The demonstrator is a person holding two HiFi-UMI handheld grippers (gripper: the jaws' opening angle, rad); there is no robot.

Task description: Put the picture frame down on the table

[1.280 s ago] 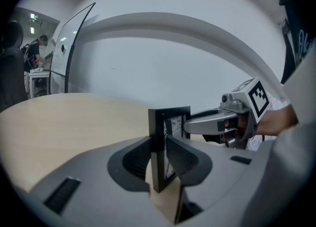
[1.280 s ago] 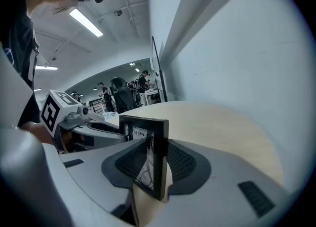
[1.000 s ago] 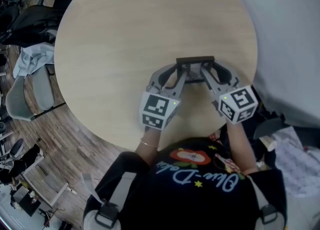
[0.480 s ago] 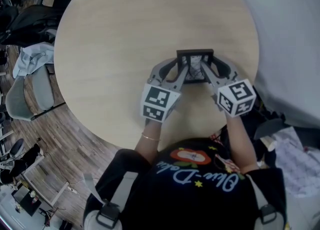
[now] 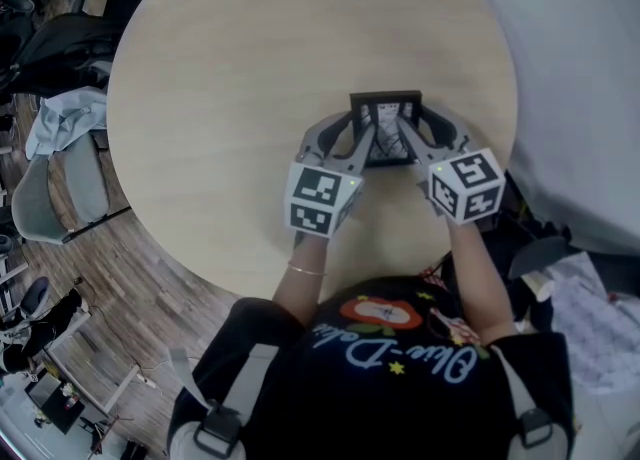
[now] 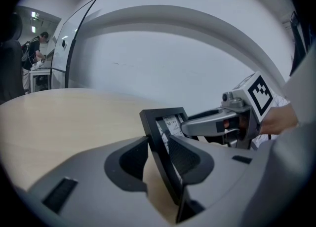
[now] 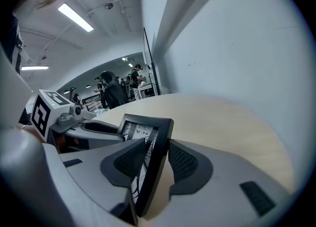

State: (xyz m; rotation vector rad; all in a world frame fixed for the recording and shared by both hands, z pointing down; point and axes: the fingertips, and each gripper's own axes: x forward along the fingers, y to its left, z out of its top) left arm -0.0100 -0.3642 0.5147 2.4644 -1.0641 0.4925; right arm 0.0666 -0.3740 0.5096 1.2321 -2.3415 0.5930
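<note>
At the far left of the head view, beyond the table's edge, we see a grey chair (image 5: 62, 186) on a wooden floor (image 5: 135, 283), with a pale blue cloth (image 5: 66, 113) draped just beside it. A round, light wood table (image 5: 250, 38) fills most of the view.

We hold a gripper in each hand, both reaching out over the near right part of the table. Our left gripper (image 5: 362, 140), topped by its black-and-white marker cube, has its jaws clenched on the left side of a black picture frame (image 5: 385, 126). The left gripper view shows that side bar pinched between the two ribbed pads, with the frame leaning over rather than upright.

Between the two grippers sits the frame itself, small and rectangular, holding a white sheet with dark print. It is tipped back, with its top edge away from us. We cannot tell whether its lower edge touches the tabletop.

Our right gripper (image 5: 408, 138) grasps the frame's right side, its jaws closed onto the bar from both faces, as the right gripper view shows plainly.

To the right of the table stands a plain pale grey wall (image 5: 580, 68).
</note>
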